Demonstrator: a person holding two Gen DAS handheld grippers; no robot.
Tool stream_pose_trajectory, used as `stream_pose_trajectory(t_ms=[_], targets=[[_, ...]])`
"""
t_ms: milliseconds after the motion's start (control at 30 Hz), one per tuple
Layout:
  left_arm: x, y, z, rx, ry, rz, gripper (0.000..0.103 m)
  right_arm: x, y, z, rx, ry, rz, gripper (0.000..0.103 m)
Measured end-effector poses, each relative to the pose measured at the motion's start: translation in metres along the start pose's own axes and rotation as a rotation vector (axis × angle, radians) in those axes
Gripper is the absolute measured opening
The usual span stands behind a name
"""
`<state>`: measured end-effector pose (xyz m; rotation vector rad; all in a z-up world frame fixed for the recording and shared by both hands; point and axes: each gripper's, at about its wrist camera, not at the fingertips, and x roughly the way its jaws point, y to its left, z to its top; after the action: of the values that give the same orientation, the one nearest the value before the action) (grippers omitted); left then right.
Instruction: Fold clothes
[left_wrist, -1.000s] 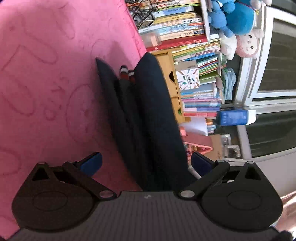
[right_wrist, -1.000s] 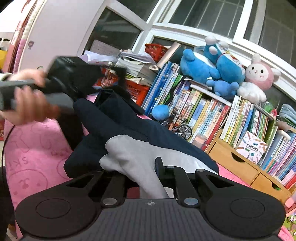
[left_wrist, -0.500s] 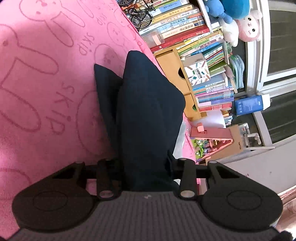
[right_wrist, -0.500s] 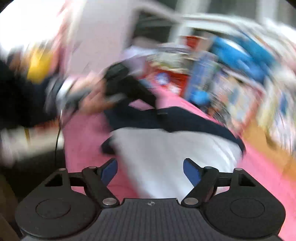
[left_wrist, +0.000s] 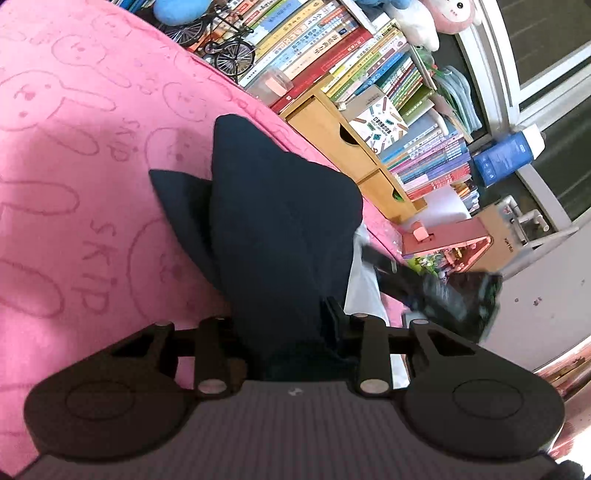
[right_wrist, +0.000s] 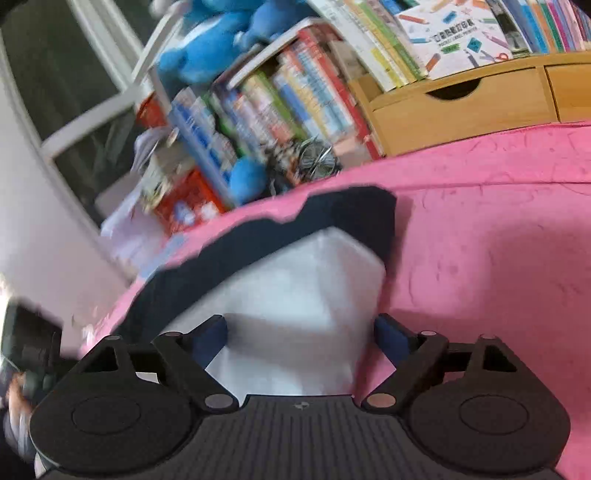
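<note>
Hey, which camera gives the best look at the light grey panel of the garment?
The right wrist view: the light grey panel fills the middle, between the opening jaws of the right gripper, though blurred. The left wrist view shows only a pale sliver beside the navy fabric.

Garment (left_wrist: 280, 221) on blanket (left_wrist: 92, 147), bookshelf (left_wrist: 369, 74) behind.

Both wrist cameras look closely down across the pink blanket (left_wrist: 74, 155), sharing the navy garment (left_wrist: 273, 229) and bookshelf (right_wrist: 295, 92).
</note>
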<state>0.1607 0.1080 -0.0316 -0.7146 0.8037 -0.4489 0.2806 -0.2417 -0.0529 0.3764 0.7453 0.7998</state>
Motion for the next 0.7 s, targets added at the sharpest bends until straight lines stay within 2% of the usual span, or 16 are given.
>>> stream_pose_trajectory(t_ms=[33, 67, 100, 167, 333, 433, 467, 567, 633, 667, 700], targets=[[-0.001, -0.002, 0.000, 0.010, -0.008, 0.007, 0.032, 0.004, -0.001, 0.003, 0.045, -0.007, -0.003, 0.076], [-0.005, -0.009, -0.001, 0.044, -0.030, 0.018, 0.031, 0.005, 0.000, 0.005, 0.083, -0.008, -0.025, 0.055], [-0.011, -0.016, -0.002, 0.085, -0.048, 0.025, 0.029, 0.006, 0.002, 0.007, 0.118, -0.011, -0.044, 0.042], [-0.027, -0.032, -0.003, 0.149, -0.081, 0.021, 0.027, -0.012, 0.019, 0.006, 0.123, -0.052, -0.027, 0.030], [-0.083, -0.062, 0.009, 0.269, -0.174, -0.002, 0.027, -0.057, 0.070, 0.021, 0.153, -0.131, 0.062, 0.029], [-0.101, -0.069, 0.028, 0.340, -0.205, 0.089, 0.030, -0.051, 0.100, 0.048, 0.142, -0.109, 0.050, 0.029], [-0.098, -0.066, 0.035, 0.363, -0.206, 0.154, 0.032, -0.045, 0.109, 0.057, 0.137, -0.099, 0.039, 0.029], [-0.068, -0.040, 0.046, 0.427, -0.158, 0.370, 0.038, 0.006, 0.125, 0.065, 0.008, -0.093, -0.056, 0.032], [-0.044, -0.011, 0.051, 0.409, -0.079, 0.474, 0.045, 0.048, 0.122, 0.057, -0.074, -0.097, -0.163, 0.034], [-0.036, 0.005, 0.053, 0.373, -0.053, 0.490, 0.048, 0.068, 0.120, 0.050, -0.109, -0.104, -0.226, 0.041], [-0.037, 0.018, 0.054, 0.340, -0.072, 0.458, 0.058, 0.088, 0.116, 0.044, -0.141, -0.108, -0.288, 0.055]])
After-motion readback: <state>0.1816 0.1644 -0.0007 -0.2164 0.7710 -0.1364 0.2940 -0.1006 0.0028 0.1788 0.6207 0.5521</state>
